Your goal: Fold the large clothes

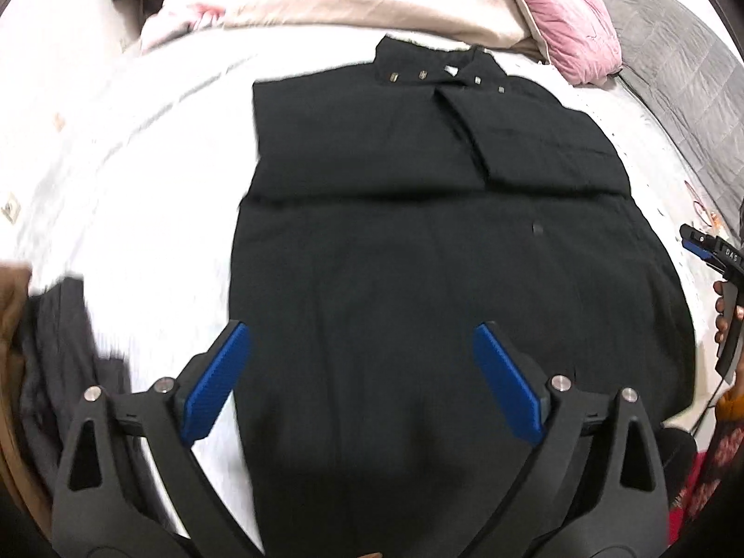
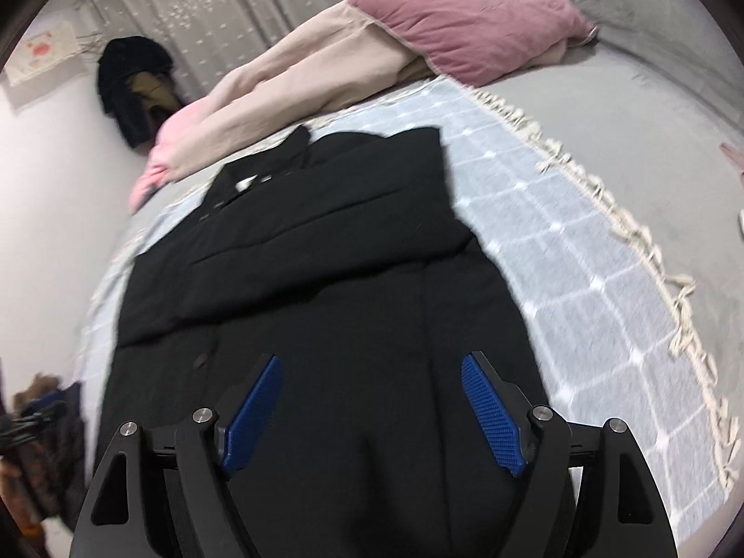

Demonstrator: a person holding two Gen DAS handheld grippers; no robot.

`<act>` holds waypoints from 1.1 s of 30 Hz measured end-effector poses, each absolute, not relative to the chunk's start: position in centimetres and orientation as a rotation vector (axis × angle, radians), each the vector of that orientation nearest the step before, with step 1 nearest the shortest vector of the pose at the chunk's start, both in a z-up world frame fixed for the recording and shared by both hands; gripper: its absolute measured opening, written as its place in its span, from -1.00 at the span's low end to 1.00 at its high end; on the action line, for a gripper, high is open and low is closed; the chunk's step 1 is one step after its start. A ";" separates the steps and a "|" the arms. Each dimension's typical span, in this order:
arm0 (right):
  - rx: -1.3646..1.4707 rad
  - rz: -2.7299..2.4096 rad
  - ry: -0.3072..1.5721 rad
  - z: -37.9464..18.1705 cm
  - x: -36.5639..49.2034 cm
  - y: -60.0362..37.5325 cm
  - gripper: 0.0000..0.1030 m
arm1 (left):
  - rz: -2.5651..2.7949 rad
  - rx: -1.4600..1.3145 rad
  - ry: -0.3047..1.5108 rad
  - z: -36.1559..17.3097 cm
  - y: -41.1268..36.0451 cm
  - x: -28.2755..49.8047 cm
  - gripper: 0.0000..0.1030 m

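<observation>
Black coat [image 1: 418, 255] lying flat on checked blanket [image 2: 581, 279], sleeves folded across chest, left gripper [image 1: 362, 372] and right gripper [image 2: 372, 404] hovering above, jaws spread, gripping nothing.

- My right gripper [image 2: 372, 414] hangs over the lower part of the black coat [image 2: 316, 279], its blue pads [image 2: 493, 418] spread wide with nothing between them.
- The coat lies flat on a pale checked blanket [image 2: 558, 255] with a tasselled fringe [image 2: 651, 251]; its upper part is folded across.
- Beyond the collar lie a beige duvet [image 2: 288, 79] and a pink pillow [image 2: 469, 14].
- Dark clothes [image 2: 130, 83] hang by the curtain [image 2: 223, 4].
</observation>
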State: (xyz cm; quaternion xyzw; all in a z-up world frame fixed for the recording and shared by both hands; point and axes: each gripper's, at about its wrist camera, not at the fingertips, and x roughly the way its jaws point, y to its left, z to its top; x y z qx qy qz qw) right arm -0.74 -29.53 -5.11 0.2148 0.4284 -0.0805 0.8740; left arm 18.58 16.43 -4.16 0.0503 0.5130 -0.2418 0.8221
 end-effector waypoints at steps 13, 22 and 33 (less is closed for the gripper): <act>0.494 -0.178 0.974 -5.8 -9.3 -32.5 0.59 | -0.579 -0.023 1.256 -9.6 24.9 14.0 0.87; 0.535 -0.171 1.036 -8.4 -13.7 -34.2 0.59 | -0.616 -0.007 1.338 -13.3 26.2 12.0 0.87; 0.587 -0.087 1.123 -13.3 -16.1 -31.8 0.60 | -0.682 -0.027 1.375 -15.9 25.6 10.6 0.87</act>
